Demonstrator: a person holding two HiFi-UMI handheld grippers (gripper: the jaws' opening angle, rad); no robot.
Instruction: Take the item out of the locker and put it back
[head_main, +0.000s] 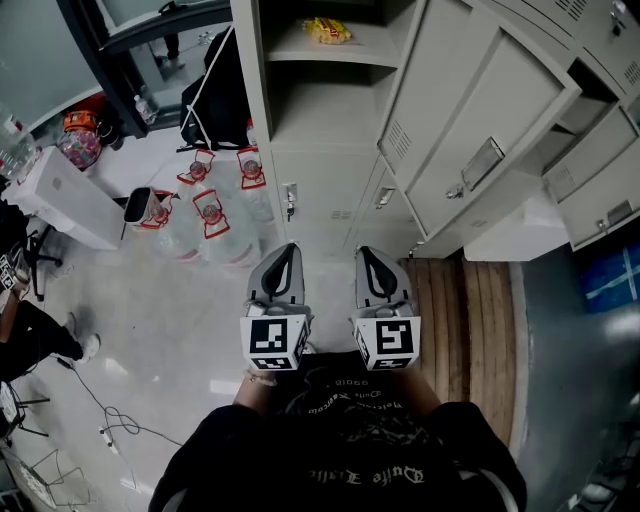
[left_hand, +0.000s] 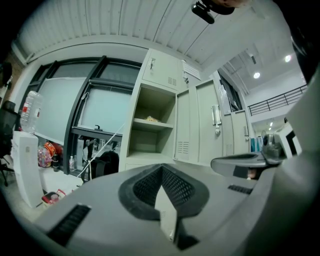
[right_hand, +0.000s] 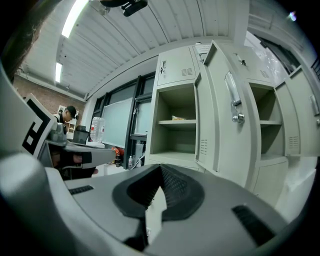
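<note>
A yellow snack packet lies on the upper shelf of the open grey locker; the same packet shows small in the left gripper view and again, packet, in the right gripper view. My left gripper and right gripper are held side by side at waist height, pointing level at the lockers and well short of them. In the left gripper view the left gripper has its jaws shut with nothing between them. The right gripper is likewise shut and empty.
The locker's door stands swung open to the right. Several water jugs, a black bag and a white box sit at the left. A wooden pallet lies at the right. Cables trail across the floor.
</note>
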